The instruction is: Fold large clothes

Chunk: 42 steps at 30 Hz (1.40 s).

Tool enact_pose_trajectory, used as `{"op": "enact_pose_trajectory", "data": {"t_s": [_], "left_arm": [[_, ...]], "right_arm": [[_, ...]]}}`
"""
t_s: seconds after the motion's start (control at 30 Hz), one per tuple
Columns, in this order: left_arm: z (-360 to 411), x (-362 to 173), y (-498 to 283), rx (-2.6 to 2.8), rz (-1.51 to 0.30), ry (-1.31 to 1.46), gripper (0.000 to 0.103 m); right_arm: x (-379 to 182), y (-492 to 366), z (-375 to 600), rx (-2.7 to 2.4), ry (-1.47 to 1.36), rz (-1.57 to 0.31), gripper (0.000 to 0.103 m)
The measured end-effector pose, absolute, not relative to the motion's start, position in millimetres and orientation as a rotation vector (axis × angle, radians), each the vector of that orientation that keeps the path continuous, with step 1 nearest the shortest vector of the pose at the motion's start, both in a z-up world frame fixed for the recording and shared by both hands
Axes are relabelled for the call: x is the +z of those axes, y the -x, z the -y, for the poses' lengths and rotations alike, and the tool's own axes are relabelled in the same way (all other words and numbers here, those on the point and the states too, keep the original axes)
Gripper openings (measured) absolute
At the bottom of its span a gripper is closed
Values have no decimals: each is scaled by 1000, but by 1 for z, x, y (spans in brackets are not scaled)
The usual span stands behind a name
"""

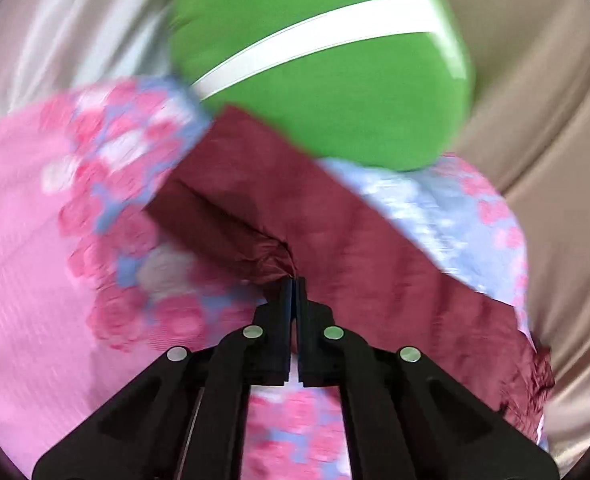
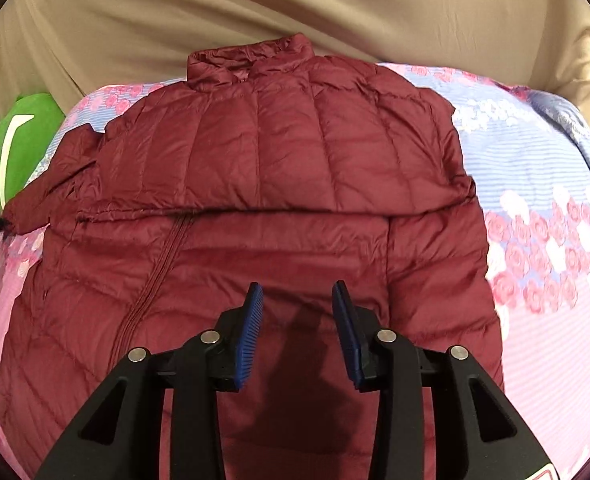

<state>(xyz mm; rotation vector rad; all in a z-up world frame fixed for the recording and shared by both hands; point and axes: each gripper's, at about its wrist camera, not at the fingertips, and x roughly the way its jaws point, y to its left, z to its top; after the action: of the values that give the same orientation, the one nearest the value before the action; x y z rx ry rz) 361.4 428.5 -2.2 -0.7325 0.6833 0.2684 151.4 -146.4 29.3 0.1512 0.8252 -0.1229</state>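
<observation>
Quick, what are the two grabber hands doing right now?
Left gripper: closed, pinching the dark red jacket's sleeve.
Right gripper: open, holding nothing, above the jacket.

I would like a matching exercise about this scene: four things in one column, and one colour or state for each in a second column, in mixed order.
Things:
1. left gripper
2. right gripper
3. cushion
4. bedsheet

States or colours:
A. green with a white stripe
B. open, above the jacket
C. pink and blue, with flowers
D. shut on the jacket's fabric

Pairs: 1-D, 2-B, 3-A, 4-C
</observation>
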Motion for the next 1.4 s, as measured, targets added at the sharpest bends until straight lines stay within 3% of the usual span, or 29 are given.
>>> {"op": "enact_pose_trajectory", "data": {"t_s": [0.1, 0.27, 0.4, 0.53, 0.63, 0.77, 0.87, 0.9, 1.03, 1.1, 1.23, 1.4], "left_arm": [[-384, 53, -356, 158, -597, 621, 0], [-248, 147, -346, -99, -479, 396, 0], [-118, 176, -337, -330, -478, 254, 0], [6, 155, -345, -479, -559, 142, 0], [87, 102, -359, -518, -689, 78, 0], [138, 28, -371, -469, -834, -6, 2], [140, -4, -373, -472, -881, 23, 5], [136, -3, -368, -495, -872, 22, 14], [105, 20, -337, -538, -794, 15, 75], [77, 35, -318, -513, -721, 24, 84], [4, 41, -318, -431, -733, 117, 86], [-86, 9, -351, -224, -829, 299, 81]], "right_arm": [[31, -147, 145, -129, -153, -823, 36], [40, -145, 147, -129, -157, -797, 36], [47, -144, 152, -133, -168, -775, 36], [50, -140, 162, -151, -165, -761, 36], [47, -135, 179, -172, -189, -764, 36], [39, -129, 203, -193, -216, -780, 37], [37, -130, 213, -192, -222, -783, 42], [38, -130, 215, -190, -223, -776, 46], [50, -141, 221, -157, -251, -730, 54], [58, -153, 223, -122, -291, -703, 59], [65, -185, 217, -45, -344, -701, 65], [44, -230, 212, -8, -425, -758, 65]]}}
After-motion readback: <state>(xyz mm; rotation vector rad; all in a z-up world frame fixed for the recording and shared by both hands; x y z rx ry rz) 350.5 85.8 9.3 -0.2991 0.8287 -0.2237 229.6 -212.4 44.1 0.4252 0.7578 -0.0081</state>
